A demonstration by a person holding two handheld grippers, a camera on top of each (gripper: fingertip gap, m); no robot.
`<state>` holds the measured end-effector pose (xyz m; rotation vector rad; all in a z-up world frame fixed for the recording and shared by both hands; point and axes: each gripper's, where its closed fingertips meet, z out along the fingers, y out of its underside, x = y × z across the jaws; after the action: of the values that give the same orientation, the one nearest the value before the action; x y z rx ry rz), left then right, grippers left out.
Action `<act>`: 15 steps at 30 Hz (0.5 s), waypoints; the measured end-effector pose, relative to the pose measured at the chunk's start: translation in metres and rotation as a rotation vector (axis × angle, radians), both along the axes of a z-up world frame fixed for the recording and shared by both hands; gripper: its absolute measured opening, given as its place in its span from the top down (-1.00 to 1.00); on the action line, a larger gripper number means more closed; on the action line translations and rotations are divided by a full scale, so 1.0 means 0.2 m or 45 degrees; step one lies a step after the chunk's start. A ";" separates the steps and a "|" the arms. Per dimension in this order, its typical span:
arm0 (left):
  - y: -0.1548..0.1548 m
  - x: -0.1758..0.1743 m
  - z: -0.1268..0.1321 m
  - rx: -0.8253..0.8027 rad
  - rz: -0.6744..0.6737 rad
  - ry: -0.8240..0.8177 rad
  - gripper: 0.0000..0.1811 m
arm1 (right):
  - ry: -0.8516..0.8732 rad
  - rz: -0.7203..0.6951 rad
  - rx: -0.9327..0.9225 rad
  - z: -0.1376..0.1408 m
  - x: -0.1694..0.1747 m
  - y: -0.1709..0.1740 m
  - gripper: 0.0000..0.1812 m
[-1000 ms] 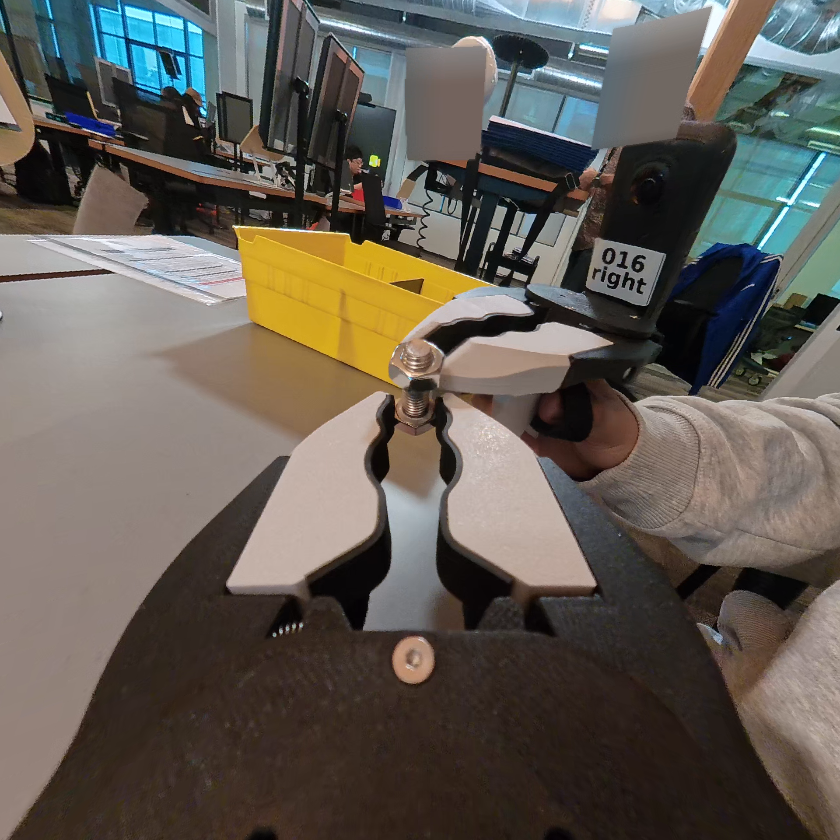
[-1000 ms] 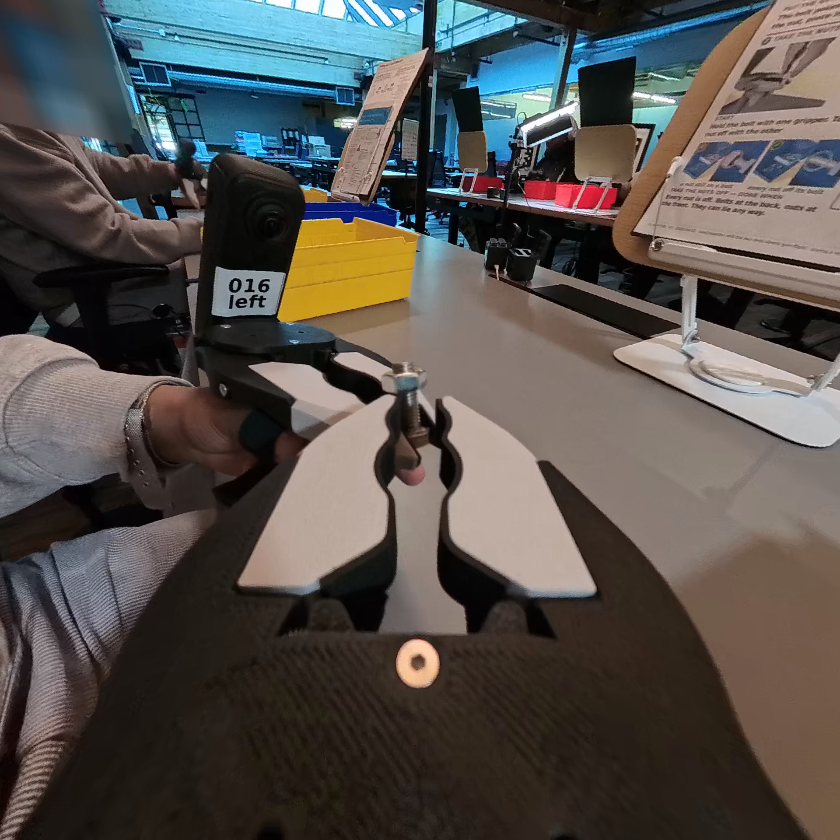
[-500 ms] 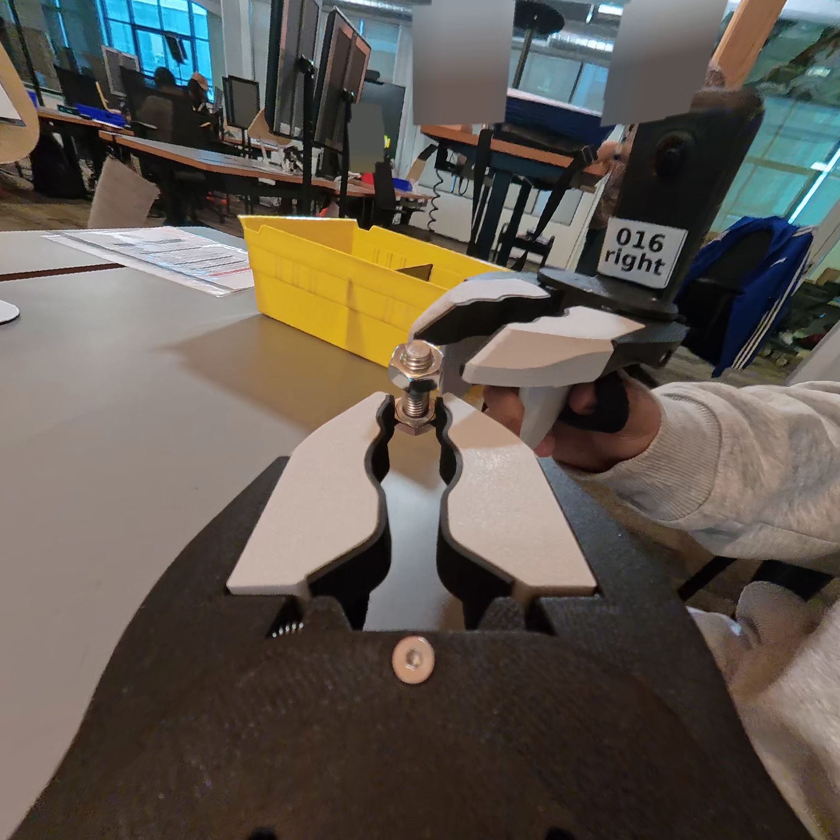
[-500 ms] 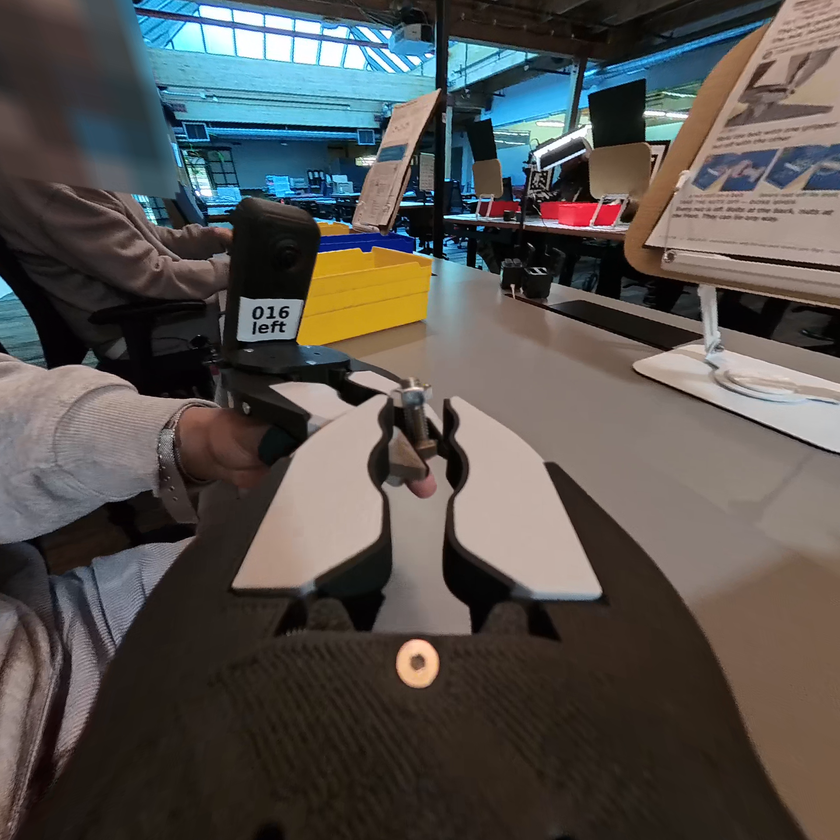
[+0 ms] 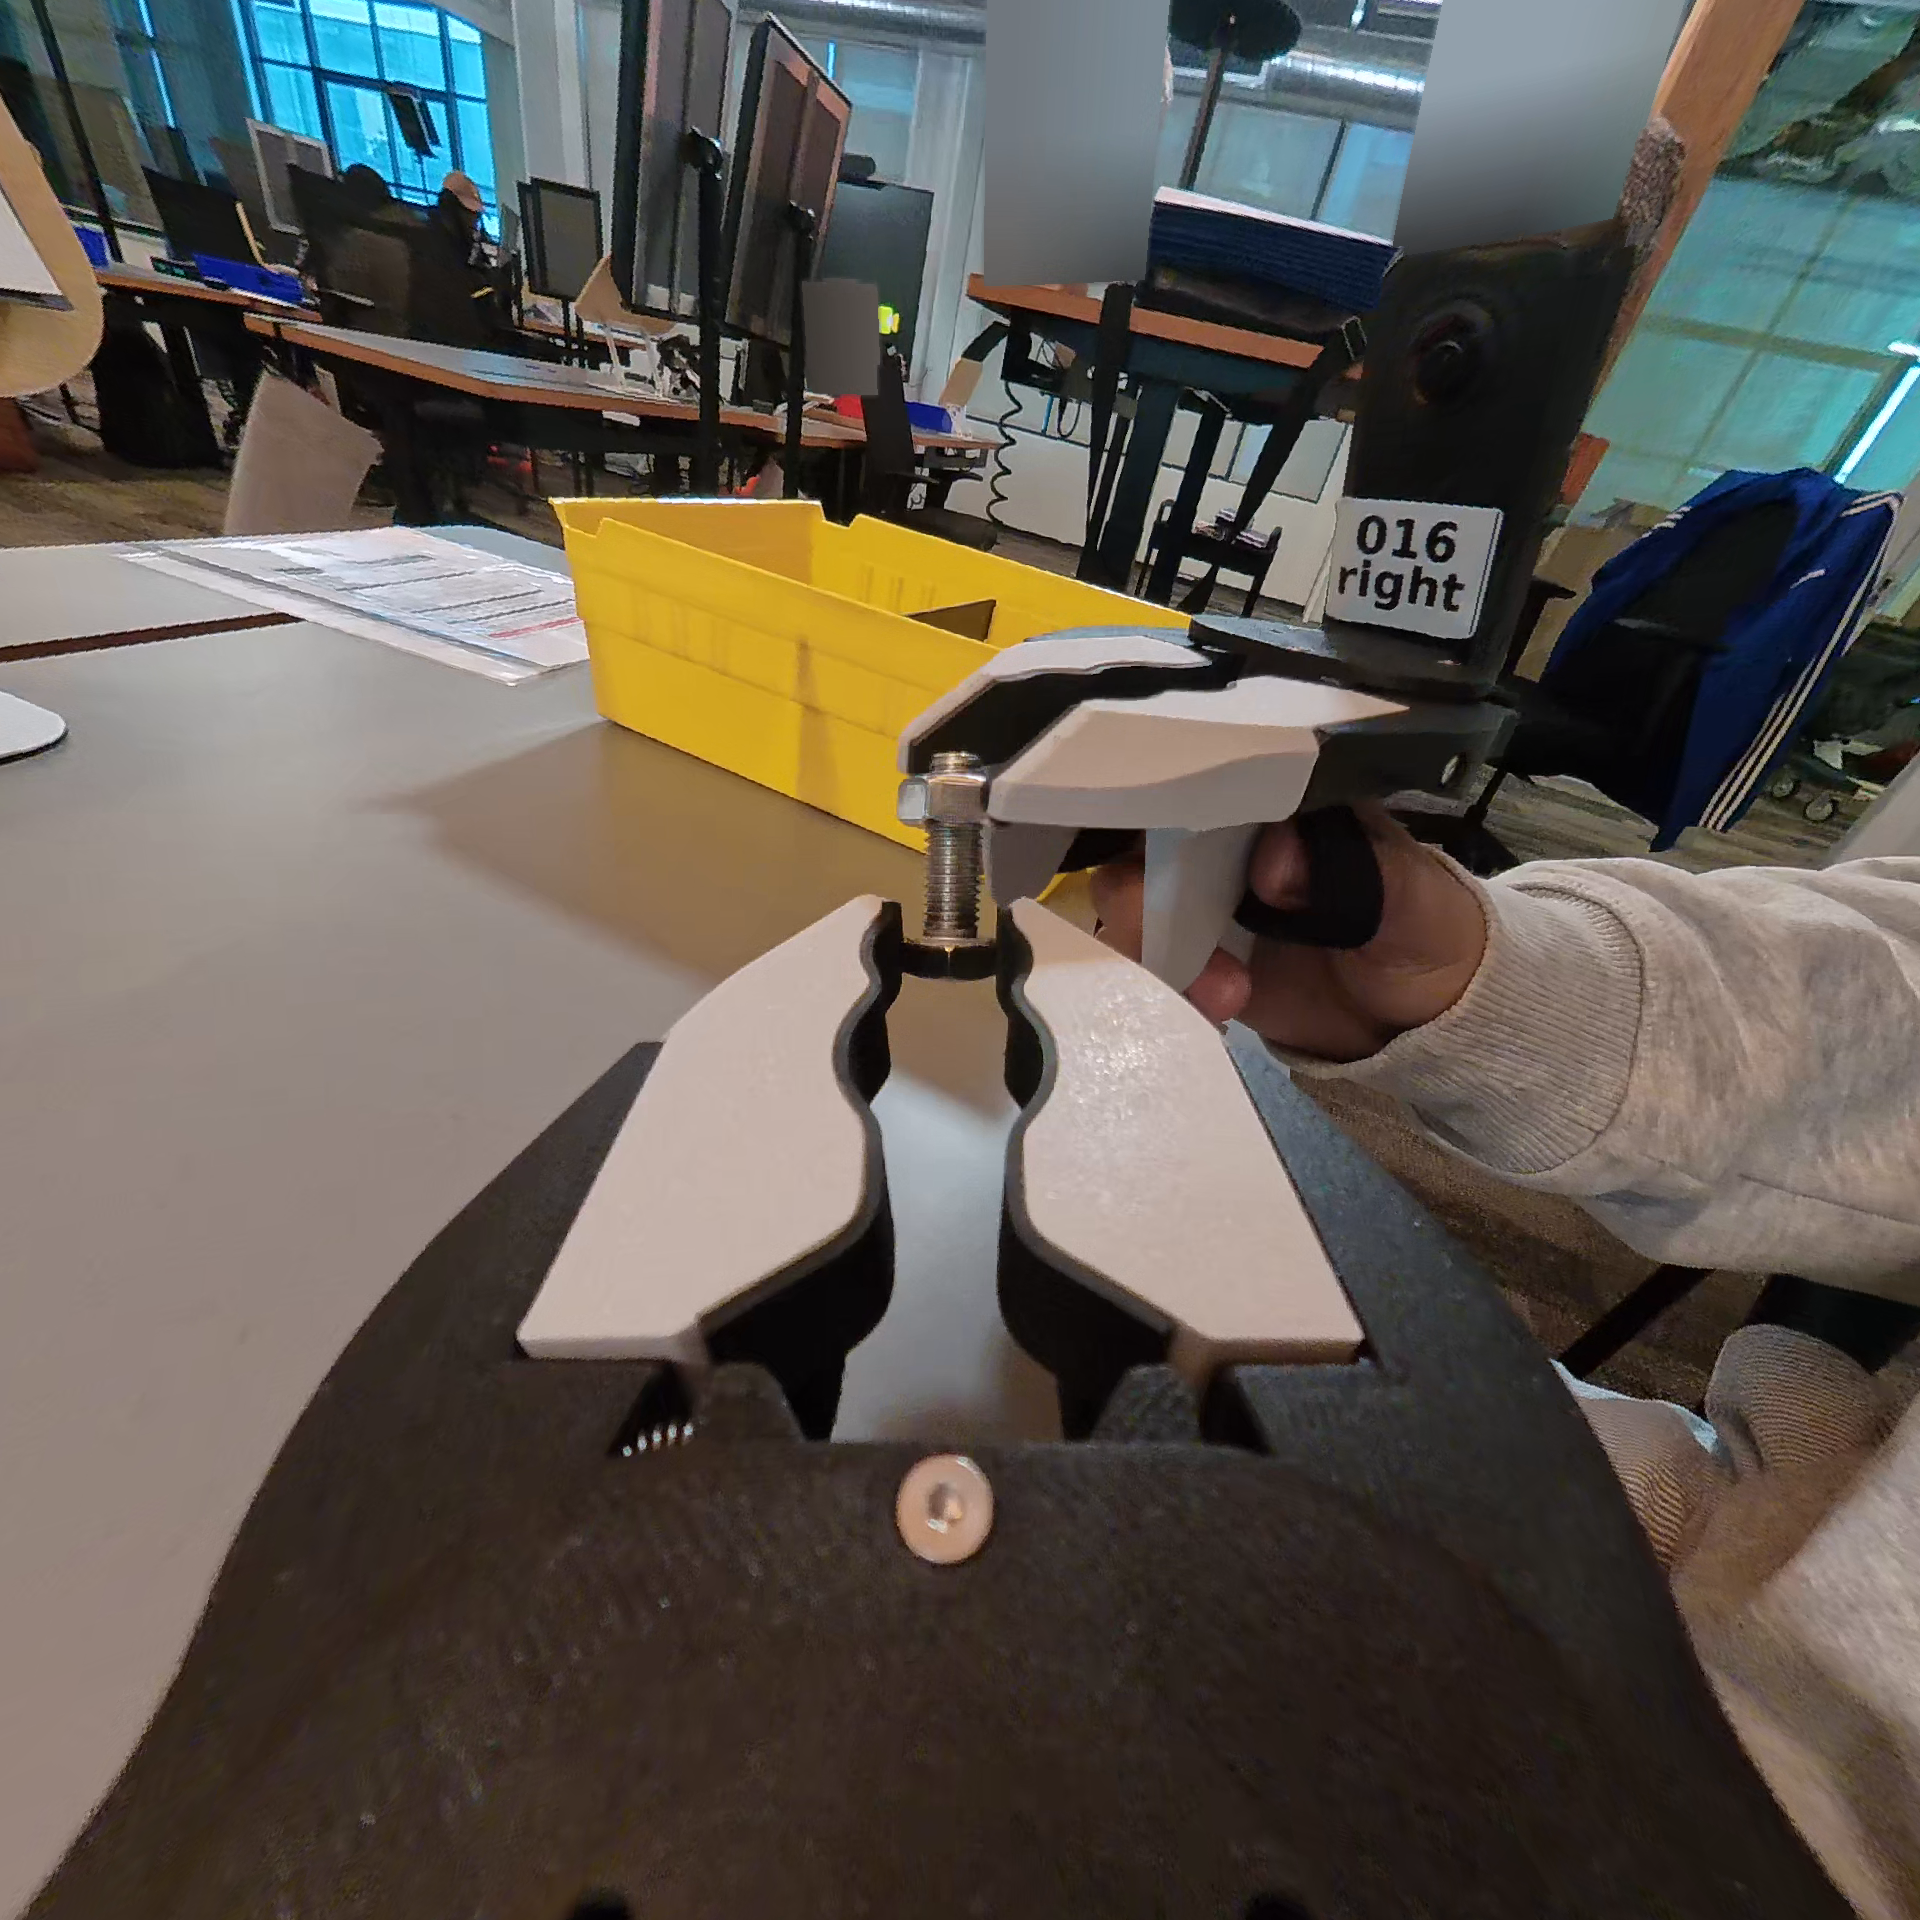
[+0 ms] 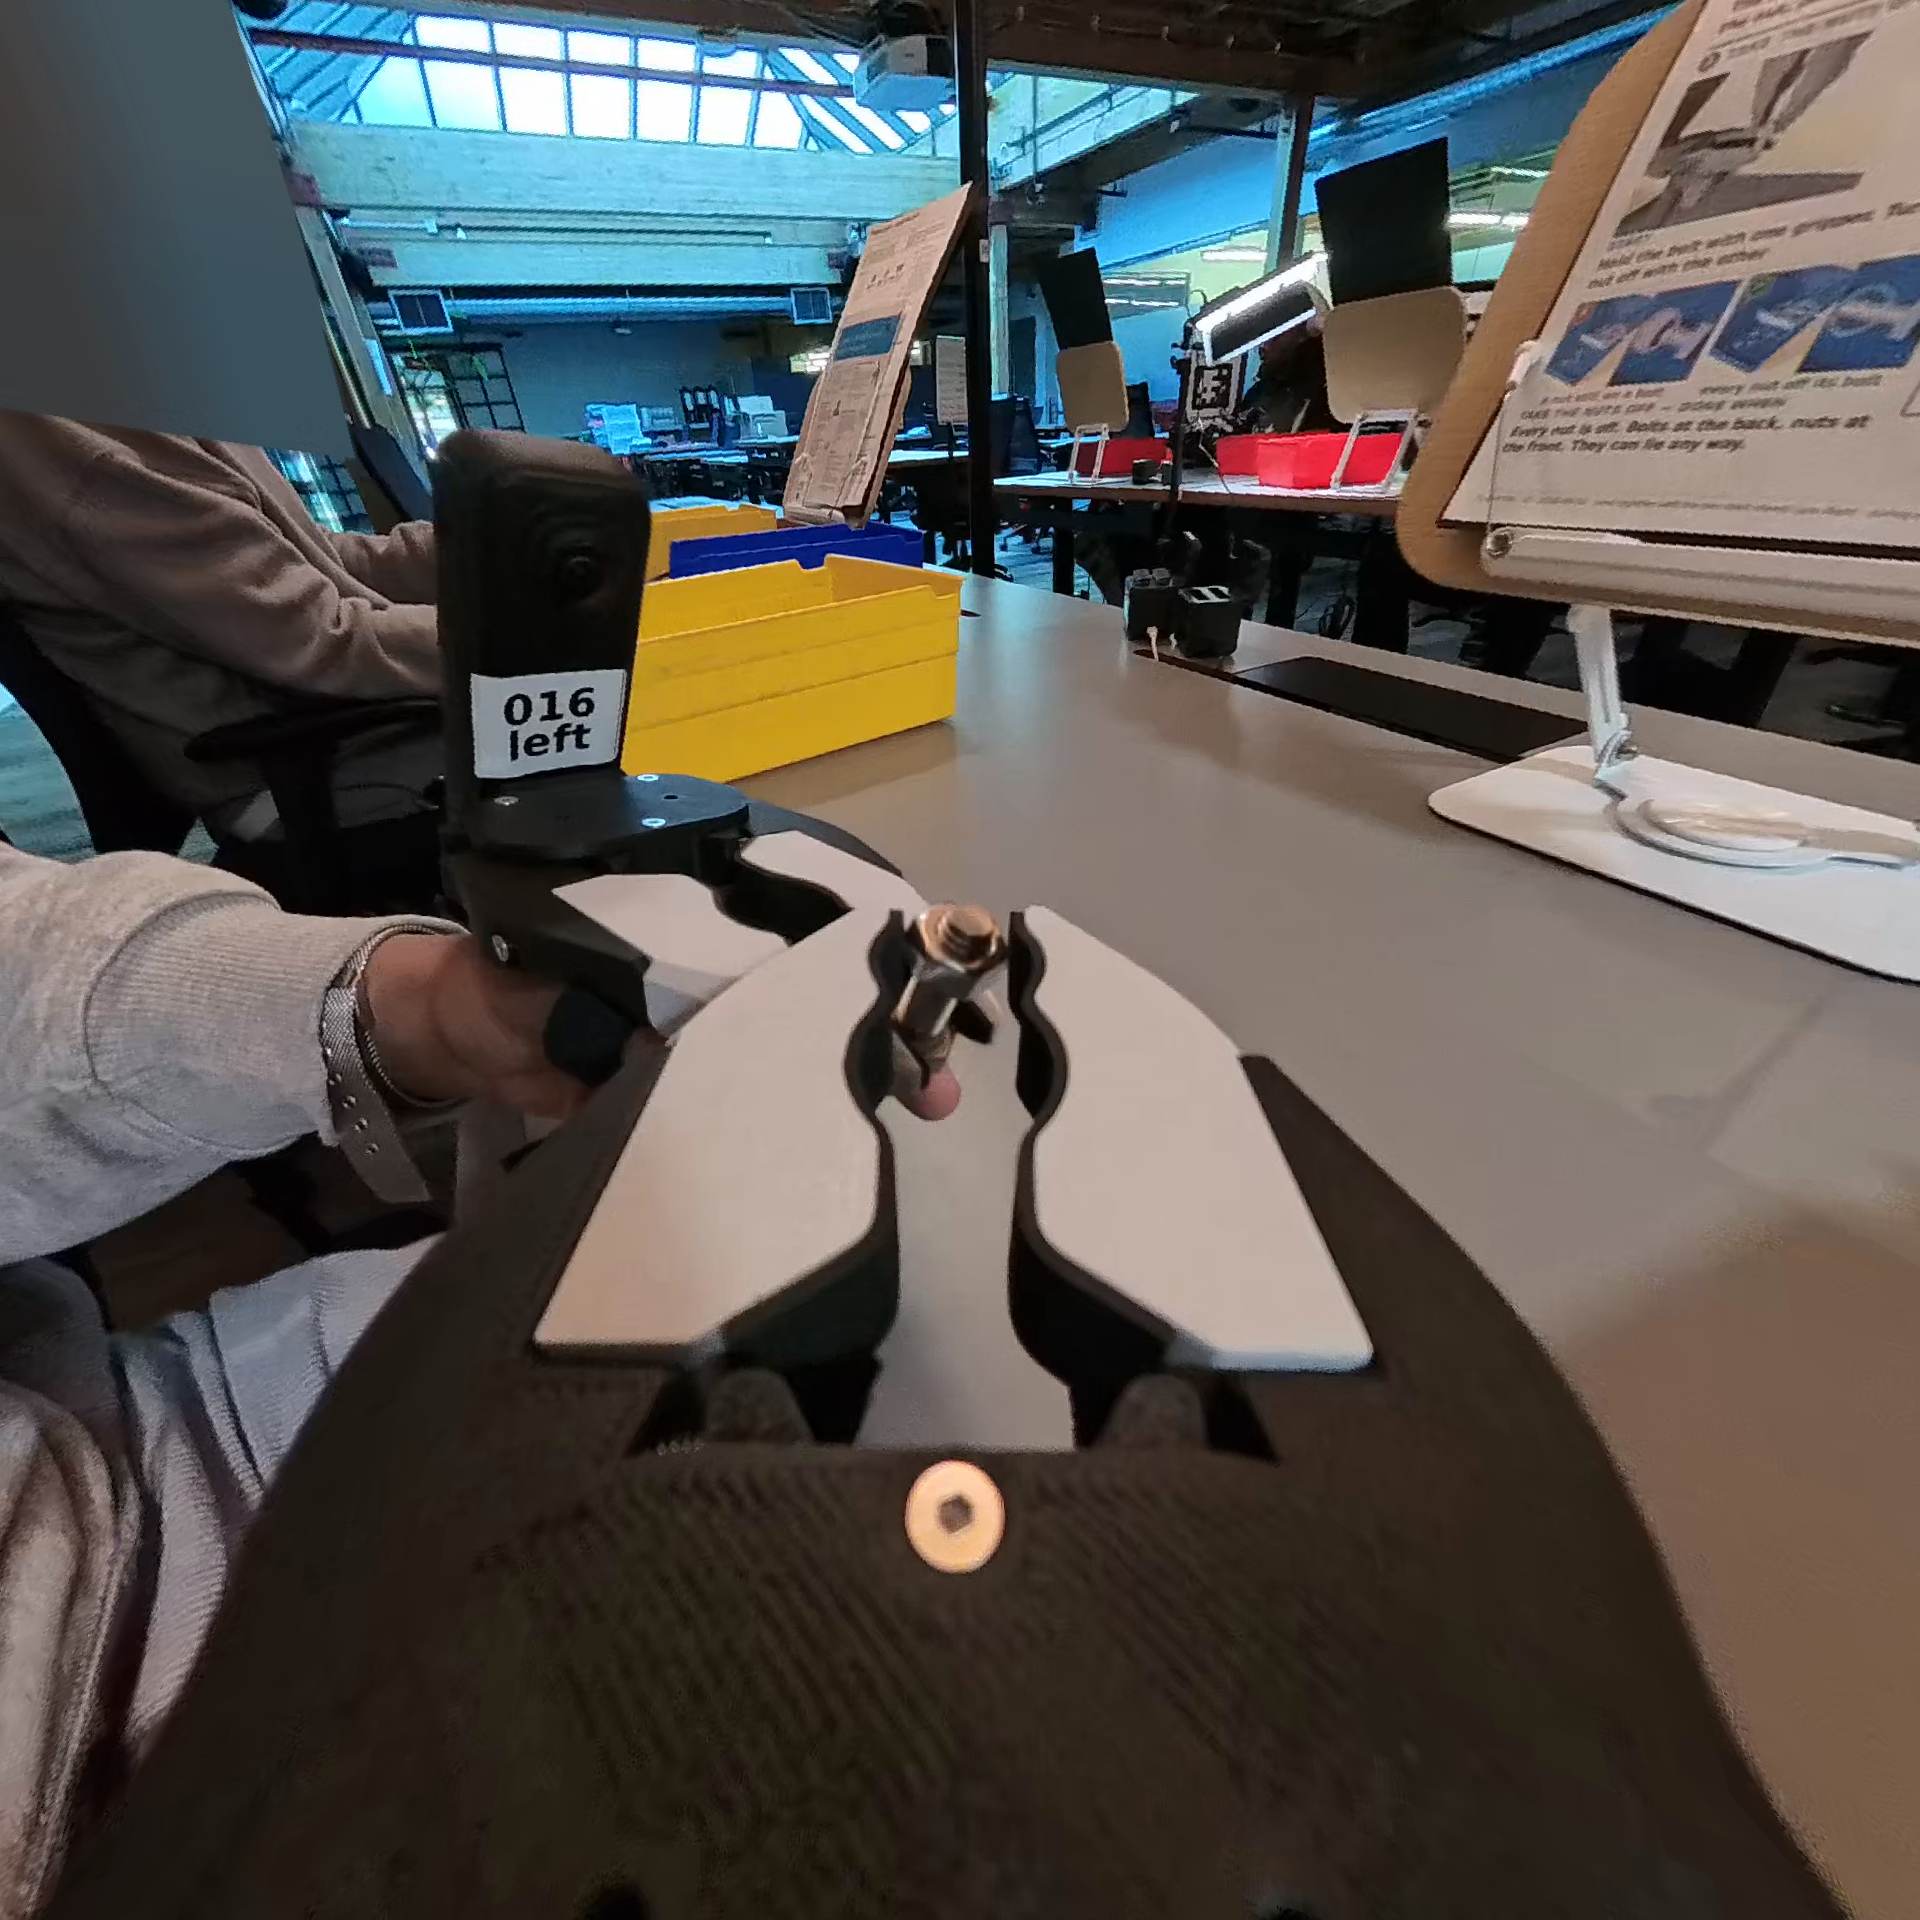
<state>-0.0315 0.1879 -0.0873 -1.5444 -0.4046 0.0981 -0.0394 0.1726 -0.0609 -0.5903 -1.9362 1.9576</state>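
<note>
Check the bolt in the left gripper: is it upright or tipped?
Upright. In the left wrist view the bolt stands vertical, its base between the left gripper fingertips, while the right gripper grips the nut on top.

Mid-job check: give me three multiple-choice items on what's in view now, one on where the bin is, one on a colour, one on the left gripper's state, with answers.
1. The bin sits: A on the table; B on the floor; C on a chair.
2. The jacket in the left wrist view is: A red; B blue; C green.
3. The left gripper is: A open and empty; B shut on the bolt; C lying on the table.

1 A: its base rests on the grey tabletop.
2 B: it is blue with white stripes.
3 B: its fingertips clamp the bolt's lower end, while the right gripper pinches the nut above.
</note>
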 end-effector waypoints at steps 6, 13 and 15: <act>0.00 0.00 0.01 0.018 0.007 0.001 0.81 | -0.026 0.021 -0.055 0.02 0.01 0.00 0.82; -0.01 -0.01 0.03 0.061 0.018 0.007 0.81 | -0.075 0.012 -0.084 0.01 -0.01 0.01 0.74; -0.01 0.00 0.03 0.065 0.011 0.000 0.81 | -0.112 0.033 -0.099 0.00 -0.01 0.00 0.72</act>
<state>-0.0322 0.1859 -0.0822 -1.4928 -0.4111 0.0937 -0.0415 0.1731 -0.0608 -0.6868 -1.9349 2.0634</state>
